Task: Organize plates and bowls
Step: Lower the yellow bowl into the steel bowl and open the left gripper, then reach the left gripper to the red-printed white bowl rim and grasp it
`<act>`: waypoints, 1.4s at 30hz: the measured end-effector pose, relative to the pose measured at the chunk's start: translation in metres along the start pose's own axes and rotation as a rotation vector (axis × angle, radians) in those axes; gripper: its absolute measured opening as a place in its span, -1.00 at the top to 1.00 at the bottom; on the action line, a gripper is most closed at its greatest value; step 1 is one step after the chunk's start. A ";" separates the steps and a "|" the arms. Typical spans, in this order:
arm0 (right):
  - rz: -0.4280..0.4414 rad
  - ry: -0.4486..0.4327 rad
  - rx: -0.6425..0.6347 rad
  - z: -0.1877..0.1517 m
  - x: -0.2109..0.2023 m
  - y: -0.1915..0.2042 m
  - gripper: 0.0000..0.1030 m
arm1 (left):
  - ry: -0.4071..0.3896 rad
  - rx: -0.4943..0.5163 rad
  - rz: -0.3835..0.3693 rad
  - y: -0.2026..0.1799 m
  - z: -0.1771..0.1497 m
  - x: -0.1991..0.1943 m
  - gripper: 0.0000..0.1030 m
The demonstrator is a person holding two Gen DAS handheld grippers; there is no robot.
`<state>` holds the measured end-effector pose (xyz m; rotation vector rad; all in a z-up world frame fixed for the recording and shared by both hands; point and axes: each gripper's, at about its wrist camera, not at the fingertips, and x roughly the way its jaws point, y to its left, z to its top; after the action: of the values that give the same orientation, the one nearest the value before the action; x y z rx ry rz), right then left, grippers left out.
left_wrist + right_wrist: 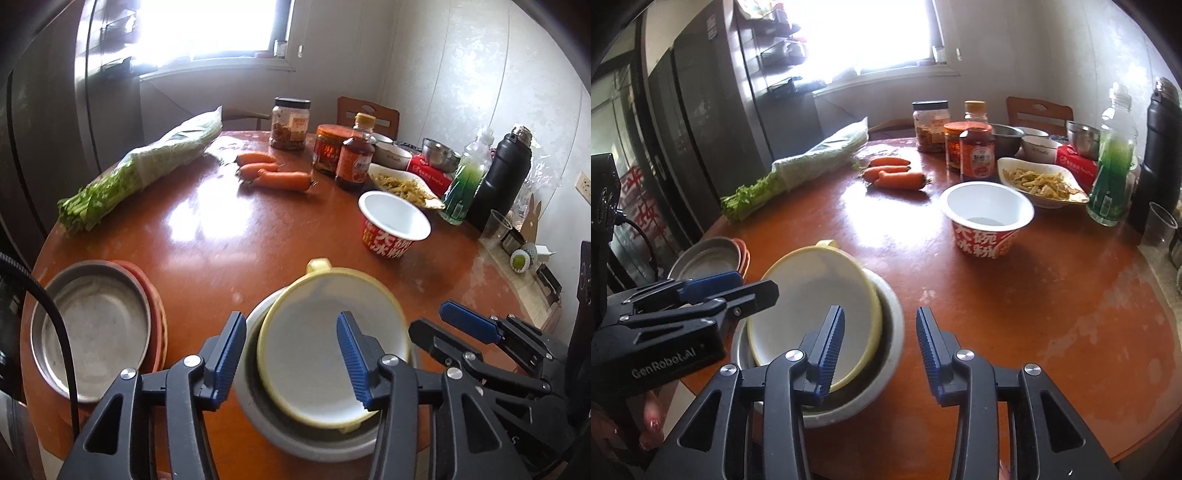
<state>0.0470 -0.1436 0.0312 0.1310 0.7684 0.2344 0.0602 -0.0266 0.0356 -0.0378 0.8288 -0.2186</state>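
Observation:
A yellow-rimmed bowl (325, 343) with a small handle lies tilted inside a metal bowl (280, 439) at the table's near edge. My left gripper (291, 354) is open over them, its right finger inside the yellow bowl. My right gripper (881, 350) is open, its left finger at the yellow bowl's (812, 306) right rim over the metal bowl (890, 332). A metal plate (92, 328) rests on orange plates (155, 317) to the left. A red paper noodle bowl (391, 225) stands further back; it also shows in the right wrist view (986, 218).
Round brown table (221, 229). Bagged celery (140, 166), carrots (273, 173), jars and a sauce bottle (354, 155), a dish of food (402, 184), small bowls, a green bottle (465, 181) and a black flask (502, 177) crowd the far side. A chair (369, 114) stands behind.

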 end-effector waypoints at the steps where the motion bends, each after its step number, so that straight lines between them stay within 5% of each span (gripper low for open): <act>1: -0.009 -0.003 0.004 0.002 -0.002 -0.003 0.09 | 0.000 0.005 -0.006 -0.003 0.004 0.001 -0.04; 15: -0.113 -0.035 0.024 0.054 -0.011 -0.064 -0.13 | 0.039 0.023 -0.025 -0.037 0.072 0.044 -0.12; 28: -0.196 -0.018 0.135 0.083 0.015 -0.145 -0.21 | 0.120 0.010 -0.017 -0.047 0.101 0.089 -0.20; 42: -0.092 0.093 0.129 0.095 0.087 -0.149 -0.21 | 0.194 0.005 -0.047 -0.060 0.109 0.128 -0.21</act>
<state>0.1984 -0.2682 0.0100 0.2076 0.8796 0.1040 0.2132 -0.1172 0.0234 -0.0319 1.0208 -0.2711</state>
